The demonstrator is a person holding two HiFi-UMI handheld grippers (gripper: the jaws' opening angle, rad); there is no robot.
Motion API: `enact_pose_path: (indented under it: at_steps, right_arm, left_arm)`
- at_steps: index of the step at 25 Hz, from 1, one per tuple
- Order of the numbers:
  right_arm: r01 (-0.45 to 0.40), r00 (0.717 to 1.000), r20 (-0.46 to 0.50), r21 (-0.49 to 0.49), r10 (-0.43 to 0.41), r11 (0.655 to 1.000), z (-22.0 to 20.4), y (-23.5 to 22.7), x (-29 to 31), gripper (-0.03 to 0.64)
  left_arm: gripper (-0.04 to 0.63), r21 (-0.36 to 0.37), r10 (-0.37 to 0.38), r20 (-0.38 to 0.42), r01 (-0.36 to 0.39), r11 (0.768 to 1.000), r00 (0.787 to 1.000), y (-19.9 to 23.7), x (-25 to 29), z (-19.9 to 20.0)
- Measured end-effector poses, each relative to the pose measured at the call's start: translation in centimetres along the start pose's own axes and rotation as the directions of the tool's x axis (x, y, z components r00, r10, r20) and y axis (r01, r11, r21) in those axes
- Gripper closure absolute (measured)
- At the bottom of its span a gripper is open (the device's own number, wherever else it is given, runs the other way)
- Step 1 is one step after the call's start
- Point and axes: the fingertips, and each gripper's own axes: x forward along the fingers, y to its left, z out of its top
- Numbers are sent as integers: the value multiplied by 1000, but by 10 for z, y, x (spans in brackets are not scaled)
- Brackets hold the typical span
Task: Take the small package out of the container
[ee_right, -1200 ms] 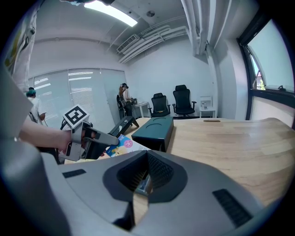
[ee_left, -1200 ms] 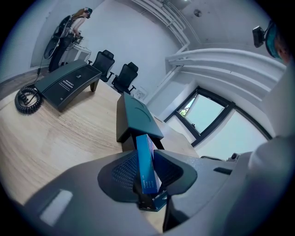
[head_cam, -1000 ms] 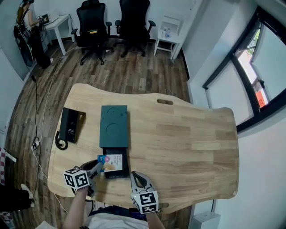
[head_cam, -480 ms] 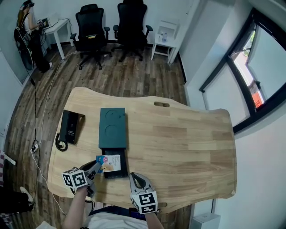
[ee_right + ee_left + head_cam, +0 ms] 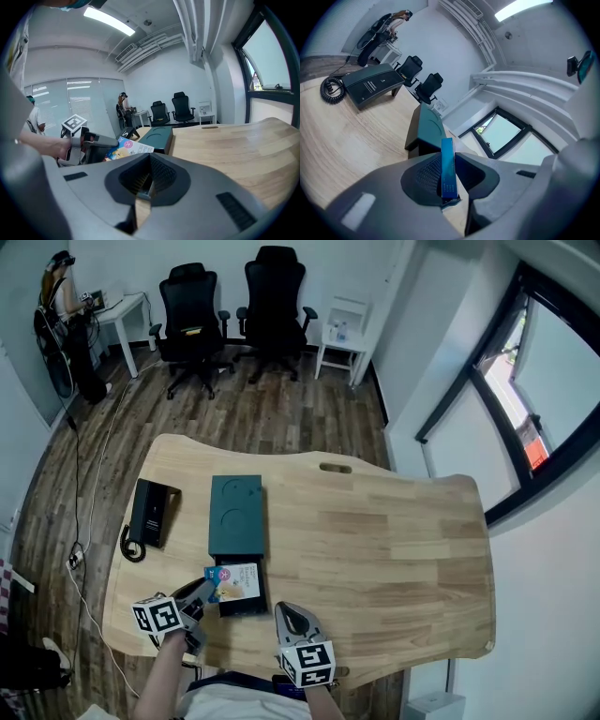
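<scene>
A small package (image 5: 236, 581), white-faced with a blue edge and a pink spot, is held over the near end of the dark teal container (image 5: 237, 512), above its pulled-out drawer (image 5: 249, 603). My left gripper (image 5: 209, 592) is shut on the package's left edge. In the left gripper view the package (image 5: 447, 168) stands edge-on between the pads, with the container (image 5: 427, 130) behind it. In the right gripper view the package (image 5: 130, 147) tilts up in front of the container (image 5: 157, 135). My right gripper (image 5: 290, 617) sits near the table's front edge, its jaws shut with nothing between them (image 5: 144, 186).
A black desk phone (image 5: 150, 512) with a coiled cord lies left of the container. The wooden table (image 5: 375, 549) stretches to the right. Two office chairs (image 5: 234, 306) and a small white table (image 5: 342, 320) stand on the floor beyond. A person stands at the far left desk.
The package stays gripped in my left gripper over the drawer and has barely shifted. The head view has drifted a little. The right gripper has not moved.
</scene>
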Motion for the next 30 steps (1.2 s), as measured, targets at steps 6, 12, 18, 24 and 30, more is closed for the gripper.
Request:
enact_pose_path:
  at_steps: [6, 12, 18, 24, 30]
  right_arm:
    - [19, 998, 62, 60, -23, 998, 15, -4, -7, 614]
    - [60, 992, 108, 111, -72, 992, 32, -12, -13, 614]
    - [102, 977, 178, 86, -116, 991, 58, -16, -23, 614]
    - [113, 965, 228, 70, -126, 991, 75, -13, -30, 614]
    - [116, 960, 252, 39, -123, 992, 82, -14, -35, 614]
  left_arm:
    - [503, 2, -38, 41, 38, 999, 998, -16, -4, 19]
    - [503, -4, -85, 79, 85, 996, 993, -35, -6, 29]
    - [503, 4, -134, 134, 135, 991, 982, -63, -17, 45]
    - [503, 2, -202, 175, 205, 979, 964, -95, -35, 63]
    - [503, -4, -184, 167, 187, 982, 969, -100, -40, 63]
